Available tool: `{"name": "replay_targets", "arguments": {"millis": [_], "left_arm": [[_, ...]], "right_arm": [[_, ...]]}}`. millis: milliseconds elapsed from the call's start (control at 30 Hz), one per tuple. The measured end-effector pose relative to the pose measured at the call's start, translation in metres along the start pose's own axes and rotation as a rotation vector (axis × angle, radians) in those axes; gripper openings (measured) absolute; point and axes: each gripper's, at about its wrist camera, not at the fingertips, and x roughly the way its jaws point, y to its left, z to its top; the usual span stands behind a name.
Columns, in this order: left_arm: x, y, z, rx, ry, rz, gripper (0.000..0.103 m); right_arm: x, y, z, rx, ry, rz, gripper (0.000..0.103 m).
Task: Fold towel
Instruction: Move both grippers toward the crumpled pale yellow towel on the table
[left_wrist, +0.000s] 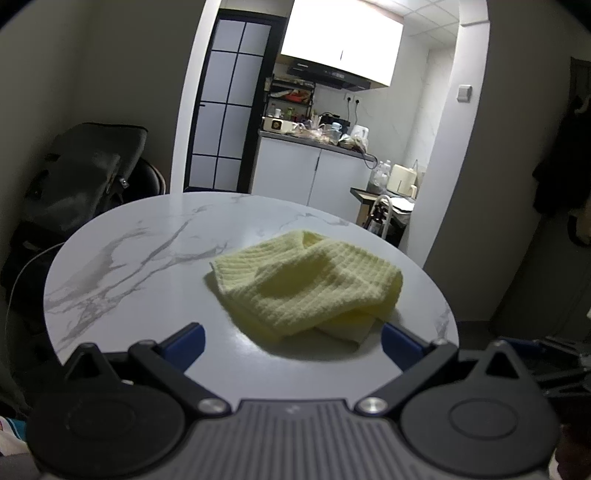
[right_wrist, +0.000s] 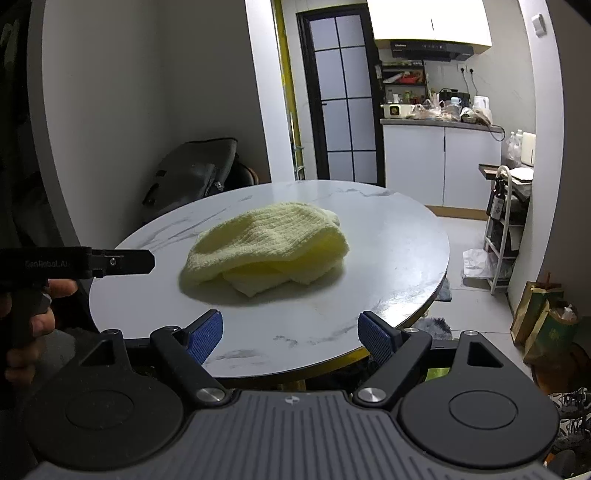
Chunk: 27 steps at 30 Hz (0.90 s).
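Note:
A pale yellow waffle-weave towel (left_wrist: 306, 284) lies crumpled in a loose heap on the round white marble table (left_wrist: 129, 266). My left gripper (left_wrist: 291, 343) is open just in front of the heap's near edge, with nothing between its blue pads. In the right wrist view the same towel (right_wrist: 266, 247) sits mid-table, and my right gripper (right_wrist: 291, 332) is open over the table's (right_wrist: 388, 266) near edge, a short way back from the cloth. The left gripper (right_wrist: 122, 262) shows side-on at the left, held by a hand (right_wrist: 33, 314).
A dark bag (left_wrist: 85, 177) rests on a chair behind the table. Beyond is a kitchen counter (left_wrist: 314, 147) crowded with items. On the right stand a white rack (right_wrist: 506, 229) and paper bags (right_wrist: 543, 321) on the floor.

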Motion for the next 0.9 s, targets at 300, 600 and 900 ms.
{"name": "replay_targets", "arguments": {"millis": [300,600,900], "left_arm": [[0.016,0.010,0.009,0.034,0.068,-0.004,0.103],[0.014,0.003,0.019,0.118,0.085,-0.058,0.103],[0.018,0.010,0.026,0.129,0.090,-0.068,0.103]], "right_arm": [[0.003,0.003,0.008,-0.036,0.003,-0.030,0.084],[-0.002,0.004,0.017,-0.046,0.004,-0.038,0.084],[0.003,0.012,0.025,-0.062,0.032,-0.042,0.084]]}}
